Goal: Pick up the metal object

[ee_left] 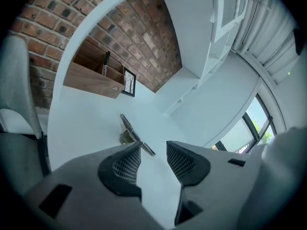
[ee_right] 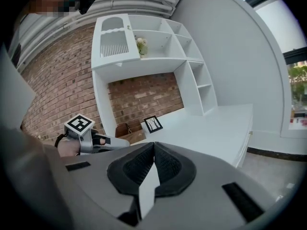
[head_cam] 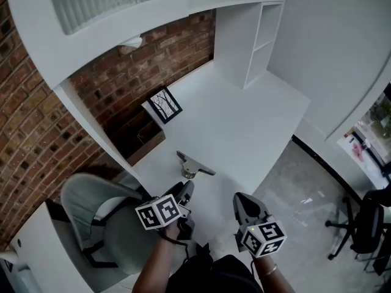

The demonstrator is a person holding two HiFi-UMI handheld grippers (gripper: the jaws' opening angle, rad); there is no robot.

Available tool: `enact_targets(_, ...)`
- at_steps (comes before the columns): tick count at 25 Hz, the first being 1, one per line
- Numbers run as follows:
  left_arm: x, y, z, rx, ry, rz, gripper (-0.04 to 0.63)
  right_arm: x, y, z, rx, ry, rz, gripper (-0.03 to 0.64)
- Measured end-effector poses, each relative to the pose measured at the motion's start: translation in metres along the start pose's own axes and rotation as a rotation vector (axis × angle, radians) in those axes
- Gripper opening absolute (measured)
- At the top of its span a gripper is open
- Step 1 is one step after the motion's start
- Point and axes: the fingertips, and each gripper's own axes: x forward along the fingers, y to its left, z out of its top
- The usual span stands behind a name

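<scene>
Currently the metal object (head_cam: 194,165) lies on the white desk (head_cam: 256,121), just ahead of the left gripper (head_cam: 186,191). That gripper's 2 jaws stand apart with only bare desk between them, and the object's near end shows just beyond the left jaw's tip. The right gripper (ee_right: 154,143) hangs beside it near the desk's front edge, jaws pressed together on nothing. Further back, by the brick wall (head_cam: 36,115), stand a small framed picture (head_cam: 165,104) and a wooden box (head_cam: 137,138). A grey chair (head_cam: 91,206) sits left of the desk.
</scene>
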Motion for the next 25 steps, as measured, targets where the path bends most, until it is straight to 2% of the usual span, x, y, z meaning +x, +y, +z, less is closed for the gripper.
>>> enact_targets(11,0.049,0.029,0.005,-0.081,0.062,0.068,0.15,0.038,-0.024,0.002,0.022,0.029,-0.008,0.005)
enact_targets(25,0.091,0.047,0.014,-0.206,0.086,0.145,0.141,0.08,-0.059,0.005,0.053,0.082,0.022,0.005)
